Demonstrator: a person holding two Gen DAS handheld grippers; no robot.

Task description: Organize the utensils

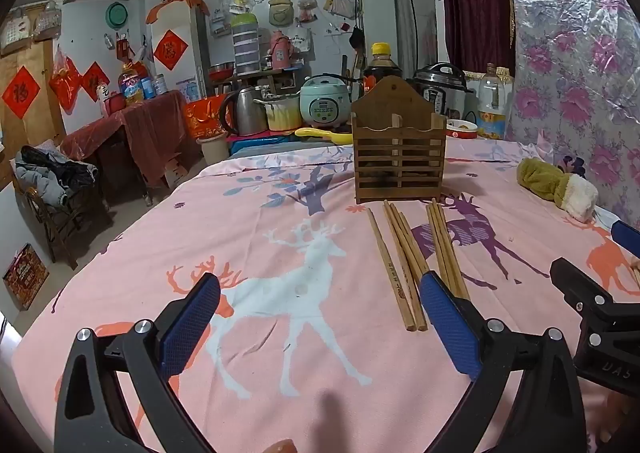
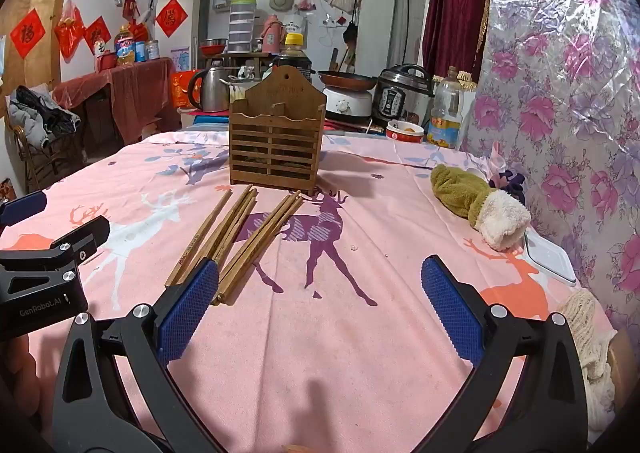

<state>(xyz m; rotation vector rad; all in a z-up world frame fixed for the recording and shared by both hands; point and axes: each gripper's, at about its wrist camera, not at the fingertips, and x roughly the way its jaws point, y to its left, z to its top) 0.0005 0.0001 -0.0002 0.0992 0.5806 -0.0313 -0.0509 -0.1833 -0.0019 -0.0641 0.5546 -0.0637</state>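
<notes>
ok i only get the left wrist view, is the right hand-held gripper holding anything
observer: no, the right hand-held gripper is open and empty. The chopsticks lie by its left finger.
operator: anything past the green fleece thing
observer: yes, a flat white lidded box lies beside the green fleece thing, near the floral wall covering.
operator: and behind the holder
observer: a frying pan sits on a white cooker, behind and right of the wooden holder.
</notes>
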